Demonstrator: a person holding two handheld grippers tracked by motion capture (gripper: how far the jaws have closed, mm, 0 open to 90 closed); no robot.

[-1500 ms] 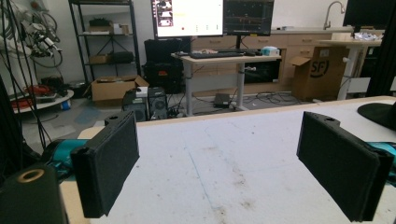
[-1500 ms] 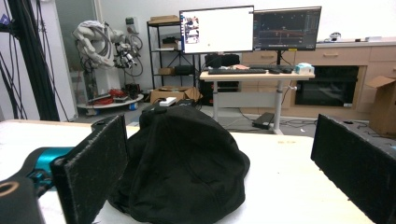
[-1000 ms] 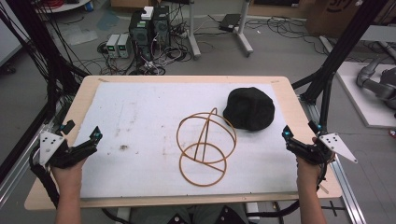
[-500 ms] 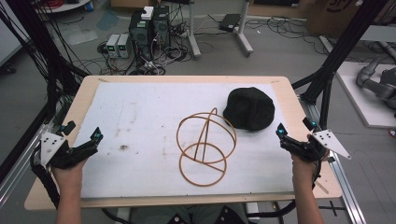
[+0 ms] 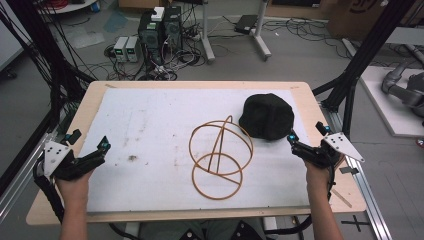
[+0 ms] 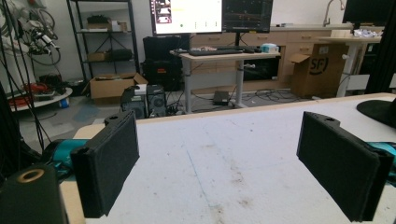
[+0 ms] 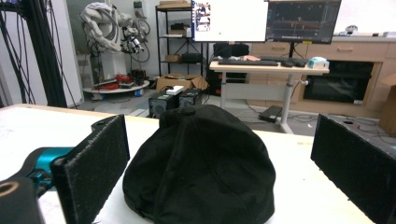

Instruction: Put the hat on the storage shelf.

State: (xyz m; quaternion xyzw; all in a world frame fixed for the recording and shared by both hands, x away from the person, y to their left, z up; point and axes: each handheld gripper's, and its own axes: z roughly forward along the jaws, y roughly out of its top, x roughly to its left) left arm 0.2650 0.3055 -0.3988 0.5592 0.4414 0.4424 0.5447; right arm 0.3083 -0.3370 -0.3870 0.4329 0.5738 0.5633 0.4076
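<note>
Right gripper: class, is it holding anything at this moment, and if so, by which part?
Nothing is held. The right gripper is open, its jaws spread either side of the black cap without touching it. The left gripper is open too.

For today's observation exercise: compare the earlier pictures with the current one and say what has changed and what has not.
The right hand-held gripper has moved inward toward the black cap, jaws open and lined up on it, not yet touching. Nothing was taken hold of or let go. The left hand-held gripper stayed open at the left edge; the cap and the wire hoop stand lie as before.
</note>
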